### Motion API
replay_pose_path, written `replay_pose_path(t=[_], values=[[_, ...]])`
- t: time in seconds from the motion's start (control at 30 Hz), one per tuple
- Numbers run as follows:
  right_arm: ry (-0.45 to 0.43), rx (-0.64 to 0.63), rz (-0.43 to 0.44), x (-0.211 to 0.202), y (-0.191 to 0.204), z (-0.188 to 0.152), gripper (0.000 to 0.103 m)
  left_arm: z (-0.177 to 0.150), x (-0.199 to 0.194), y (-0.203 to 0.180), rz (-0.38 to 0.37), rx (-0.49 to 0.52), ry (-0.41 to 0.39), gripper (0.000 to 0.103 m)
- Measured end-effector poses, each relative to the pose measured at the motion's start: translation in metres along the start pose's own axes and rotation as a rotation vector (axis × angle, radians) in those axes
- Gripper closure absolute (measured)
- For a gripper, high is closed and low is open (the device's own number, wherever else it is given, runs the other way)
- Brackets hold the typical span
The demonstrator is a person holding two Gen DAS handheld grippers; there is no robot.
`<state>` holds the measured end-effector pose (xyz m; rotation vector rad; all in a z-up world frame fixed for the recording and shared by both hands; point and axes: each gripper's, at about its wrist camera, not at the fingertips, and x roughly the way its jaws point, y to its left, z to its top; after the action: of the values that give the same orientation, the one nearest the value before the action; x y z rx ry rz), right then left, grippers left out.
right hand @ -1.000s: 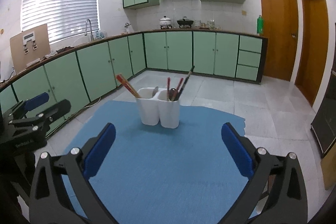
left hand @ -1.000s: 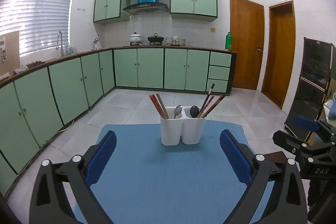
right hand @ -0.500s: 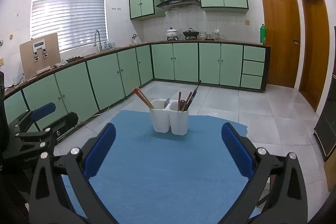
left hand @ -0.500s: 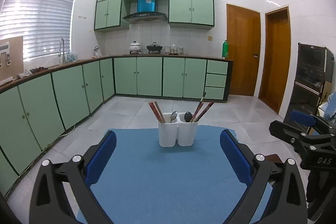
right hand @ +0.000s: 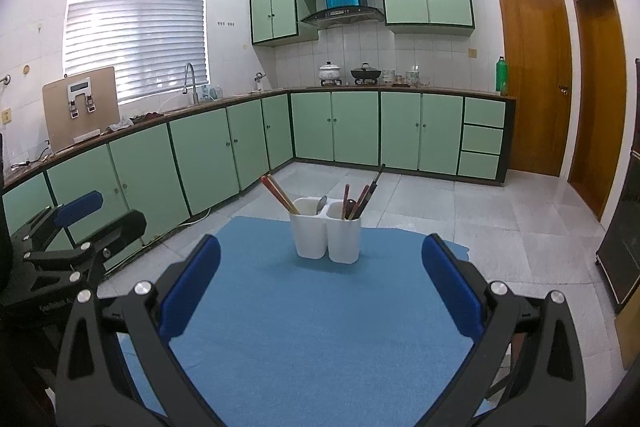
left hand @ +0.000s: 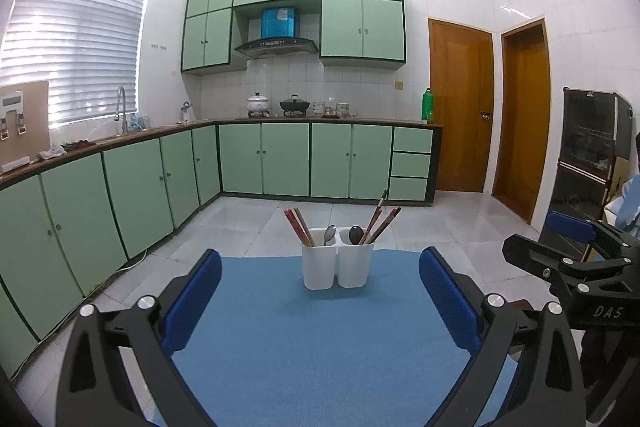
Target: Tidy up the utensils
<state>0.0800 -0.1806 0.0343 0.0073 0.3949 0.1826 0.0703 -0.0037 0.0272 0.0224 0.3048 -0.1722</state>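
A kitchen of pale green cabinets [left hand: 264,159] backs a blue mat [left hand: 320,339] in the left wrist view, where the left gripper [left hand: 320,297] hovers with jaws spread wide and empty. Ahead, centred between them, a white two-cup utensil holder [left hand: 338,265] stands on the mat, holding chopsticks [left hand: 298,227] and spoons [left hand: 330,234].

The right wrist view shows the same mat [right hand: 320,327]. The right gripper [right hand: 320,291] is likewise parted, the holder [right hand: 325,237] ahead between its jaws.
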Motion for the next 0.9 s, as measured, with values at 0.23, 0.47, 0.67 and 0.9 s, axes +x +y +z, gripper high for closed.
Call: replay_pose_path(t=[0.23, 0.47, 0.67, 0.9], values=[[-0.008, 0.001, 0.0, -0.0005, 0.0013, 0.0023, 0.005, 0.0009, -0.0022, -0.0018, 0.001, 0.005, -0.007, 0.006], [-0.012, -0.001, -0.002, -0.0025, 0.0037, 0.0014, 0.005, 0.0002, -0.0029, -0.0017, 0.002, 0.003, -0.008, 0.006], [-0.011, -0.002, -0.002, -0.0022, 0.0028, 0.002, 0.005, 0.0001, -0.0027, -0.0012, 0.004, 0.004, -0.007, 0.006], [-0.009, -0.002, 0.0, -0.0018, 0.0034, 0.002, 0.005, 0.0002, -0.0043, -0.0007, 0.003, 0.006, -0.007, 0.006]])
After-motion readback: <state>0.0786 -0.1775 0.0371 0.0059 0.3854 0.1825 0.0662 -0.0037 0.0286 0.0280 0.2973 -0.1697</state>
